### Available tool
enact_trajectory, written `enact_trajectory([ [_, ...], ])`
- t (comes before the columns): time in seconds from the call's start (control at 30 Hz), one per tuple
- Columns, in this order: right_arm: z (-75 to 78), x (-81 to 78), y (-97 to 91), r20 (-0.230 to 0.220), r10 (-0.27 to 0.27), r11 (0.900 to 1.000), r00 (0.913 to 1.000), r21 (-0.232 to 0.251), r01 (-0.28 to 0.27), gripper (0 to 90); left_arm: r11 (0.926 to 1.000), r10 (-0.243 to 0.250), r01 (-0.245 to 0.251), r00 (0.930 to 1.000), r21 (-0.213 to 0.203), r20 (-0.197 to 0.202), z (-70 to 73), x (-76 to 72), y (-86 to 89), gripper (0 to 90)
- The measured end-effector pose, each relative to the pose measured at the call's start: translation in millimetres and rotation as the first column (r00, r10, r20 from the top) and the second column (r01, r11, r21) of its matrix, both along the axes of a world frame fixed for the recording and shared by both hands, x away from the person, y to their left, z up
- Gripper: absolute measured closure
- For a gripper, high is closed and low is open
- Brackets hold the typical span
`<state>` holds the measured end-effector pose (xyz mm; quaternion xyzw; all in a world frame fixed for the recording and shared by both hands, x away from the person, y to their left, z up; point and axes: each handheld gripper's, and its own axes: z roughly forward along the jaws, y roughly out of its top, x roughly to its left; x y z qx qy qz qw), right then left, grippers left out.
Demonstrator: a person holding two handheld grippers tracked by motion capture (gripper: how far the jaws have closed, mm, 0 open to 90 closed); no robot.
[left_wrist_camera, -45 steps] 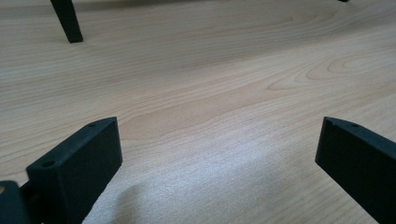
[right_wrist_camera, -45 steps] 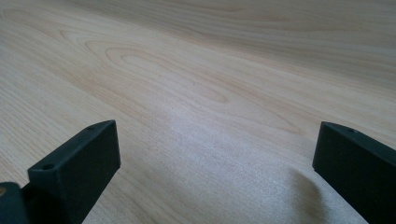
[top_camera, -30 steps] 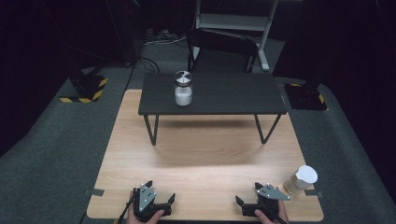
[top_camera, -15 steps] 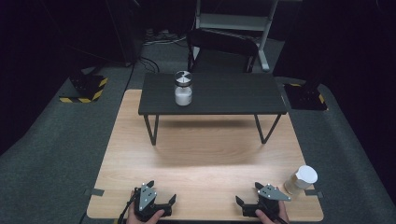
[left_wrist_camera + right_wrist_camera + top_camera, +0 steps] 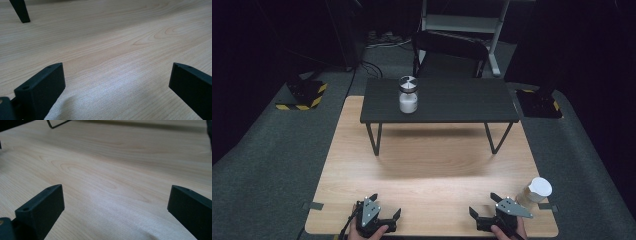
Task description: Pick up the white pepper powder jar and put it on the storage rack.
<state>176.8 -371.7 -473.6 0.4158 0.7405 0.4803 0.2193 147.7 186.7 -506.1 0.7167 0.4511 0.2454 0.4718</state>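
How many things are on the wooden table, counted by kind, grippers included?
Jars: 2, a white-lidded jar at the near right edge and a jar of white powder up on the stand.
Black stands: 1, the low stand.
Grippers: 2, left gripper and right gripper.
Total: 5.

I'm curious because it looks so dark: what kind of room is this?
Probably a lab or recording studio: a wooden table on grey carpet, dark surroundings, yellow-and-black striped stand bases, and a person holding a left tool and right tool.
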Motion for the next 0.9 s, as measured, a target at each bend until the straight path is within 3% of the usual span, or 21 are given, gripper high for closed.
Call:
enact_trajectory([
  [0.27,9.7,-10.8,-5.5,0.072,-0.027,0.9991,0.9970,0.036,0.024,0.6,1.0000,-0.004,0.004,1.0000,-0.004,-0.001,0.0,0.3,1.1,1.0],
  [0.47,20.1,-20.5,-12.4,0.134,-0.074,0.9960,0.9883,0.060,0.067,0.5,0.9999,-0.006,0.006,1.0000,-0.010,-0.003,-0.2,0.4,2.4,1.0],
  [0.83,37.0,-36.3,-38.7,0.219,-0.176,0.9828,0.9595,0.094,0.159,0.5,0.9999,-0.015,0.015,0.9999,-0.007,-0.004,-0.1,0.8,3.0,1.0],
  [0.9,39.0,-39.4,-43.9,0.239,-0.200,0.9793,0.9503,0.083,0.185,0.5,0.9999,-0.015,0.015,0.9999,-0.007,-0.004,-0.1,0.7,2.9,0.9],
])
